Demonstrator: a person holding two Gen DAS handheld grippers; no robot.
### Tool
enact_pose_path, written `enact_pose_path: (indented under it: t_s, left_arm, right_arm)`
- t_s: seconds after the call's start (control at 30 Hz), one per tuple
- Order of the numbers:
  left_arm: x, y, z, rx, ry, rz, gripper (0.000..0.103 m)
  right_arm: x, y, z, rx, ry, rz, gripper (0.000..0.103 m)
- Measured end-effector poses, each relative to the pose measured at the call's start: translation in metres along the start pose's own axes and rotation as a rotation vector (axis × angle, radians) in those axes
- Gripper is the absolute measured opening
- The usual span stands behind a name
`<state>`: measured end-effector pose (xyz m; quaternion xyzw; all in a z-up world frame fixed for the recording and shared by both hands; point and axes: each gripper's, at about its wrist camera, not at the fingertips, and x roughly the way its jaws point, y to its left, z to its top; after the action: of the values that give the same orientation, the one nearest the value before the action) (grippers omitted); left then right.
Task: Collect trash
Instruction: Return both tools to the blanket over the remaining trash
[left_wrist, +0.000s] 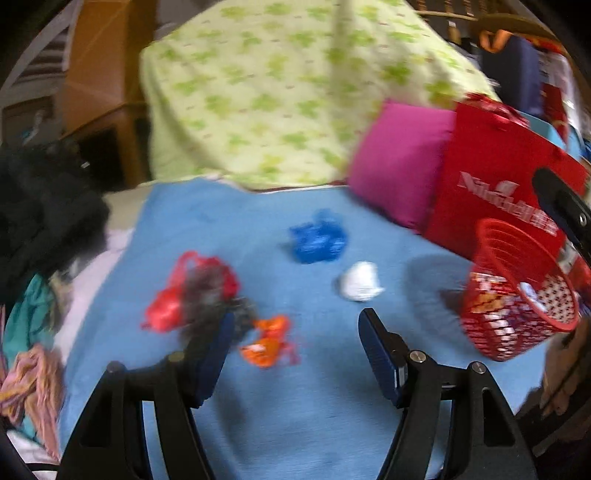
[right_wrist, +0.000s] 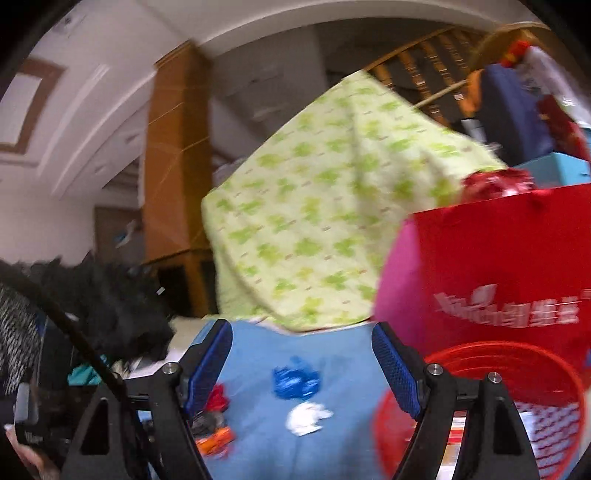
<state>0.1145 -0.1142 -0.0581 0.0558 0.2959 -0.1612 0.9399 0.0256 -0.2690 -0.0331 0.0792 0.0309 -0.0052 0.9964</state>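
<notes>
Blue cloth (left_wrist: 303, 406) covers the bed under you, and both pictures are smeared with motion blur. Your left tongs (left_wrist: 295, 354) are spread wide with nothing between the pads, hovering over the cloth. Just ahead of the left pad lies an orange wrapper (left_wrist: 267, 341), and beside it a red plastic bag (left_wrist: 177, 295) with a dark, fuzzy clump on it; what that clump is you cannot tell through the blur. Farther out a white crumpled paper (left_wrist: 360, 281) sits near the middle, and beyond it a blue crumpled wrapper (left_wrist: 319, 242), each apart from the others. Off to your right, the red mesh basket (left_wrist: 517, 295) is tilted, its mouth turned up and away, with printed packets inside. Your right tongs (right_wrist: 303, 365) are open as well, gripping nothing, aimed across the same cloth with the blue wrapper and white paper showing between the pads. The basket rim sits just behind the right pad. Behind it stand a red paper bag (right_wrist: 517, 266) with white lettering and a magenta pillow (left_wrist: 399, 166), touching each other. A green-patterned blanket (left_wrist: 288, 92) heaps up at the back, and black fluffy fabric (left_wrist: 40, 214) lies at the left edge.
</notes>
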Motion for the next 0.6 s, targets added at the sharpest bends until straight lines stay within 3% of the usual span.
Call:
enact_pose_path:
  t_s: [0.27,0.4,0.6]
  left_arm:
    - [0.022,0.077,-0.033,-0.122,0.047,0.089,0.070]
    - [0.043,0.098,-0.049,-0.165,0.084,0.107,0.070]
    - [0.068,0.105,-0.063,-0.183,0.135,0.067,0.070]
  right_arm:
    - [0.061,0.042,-0.029,0.002,0.211,0.073,0.082]
    - [0.093,0.036,-0.045,0.072,0.348,0.077,0.082]
    - [0.149,0.008,-0.071,0.225,0.556,0.038,0.082]
